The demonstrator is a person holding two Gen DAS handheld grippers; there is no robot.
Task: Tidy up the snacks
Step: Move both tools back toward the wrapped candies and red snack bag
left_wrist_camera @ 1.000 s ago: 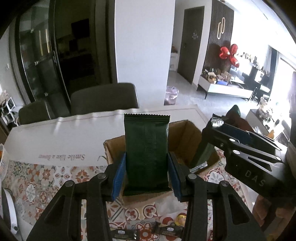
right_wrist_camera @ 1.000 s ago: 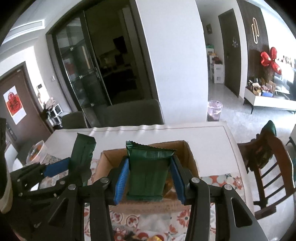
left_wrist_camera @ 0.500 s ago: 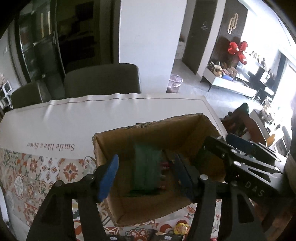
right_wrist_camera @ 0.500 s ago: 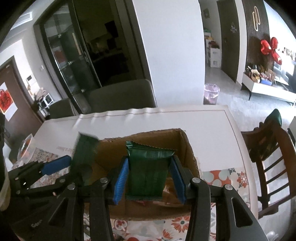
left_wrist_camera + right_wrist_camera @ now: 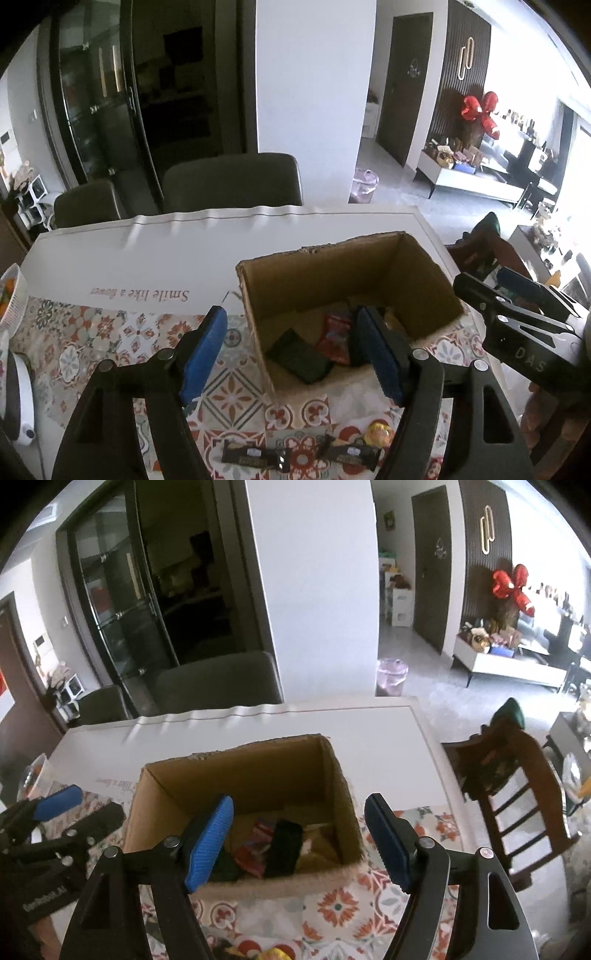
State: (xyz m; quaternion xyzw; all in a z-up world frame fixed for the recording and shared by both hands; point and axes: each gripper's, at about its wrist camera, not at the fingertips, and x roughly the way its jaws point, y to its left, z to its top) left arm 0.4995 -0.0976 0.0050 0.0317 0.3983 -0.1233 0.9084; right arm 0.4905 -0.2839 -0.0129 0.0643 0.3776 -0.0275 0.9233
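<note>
The table (image 5: pixel 155 254) carries a white cover printed "Smile like a flower" (image 5: pixel 140 294), seen upside down from the left wrist, over a patterned tile-print cloth (image 5: pixel 110 339). On it stands an open cardboard box (image 5: pixel 332 269), and the snacks lie inside on its floor: a dark green packet (image 5: pixel 299 356) beside a red packet (image 5: pixel 334 334), with another dark green packet (image 5: pixel 284 845) standing tilted among them in the right wrist view. The left hand-held gripper (image 5: pixel 291 354) hangs over the box's near left corner, and its jaws, which have just been opening, stand wide with nothing gripped; its body reads "GenRobot.AI" (image 5: pixel 44 893). The right hand-held gripper (image 5: pixel 299 843), marked "DAS" (image 5: pixel 530 360), has likewise just been opening and is empty above the box. Two dark wrapped bars (image 5: pixel 255 456) and a gold-foil sweet (image 5: pixel 376 432) lie on the cloth before the box; their labels are too small to read.
</note>
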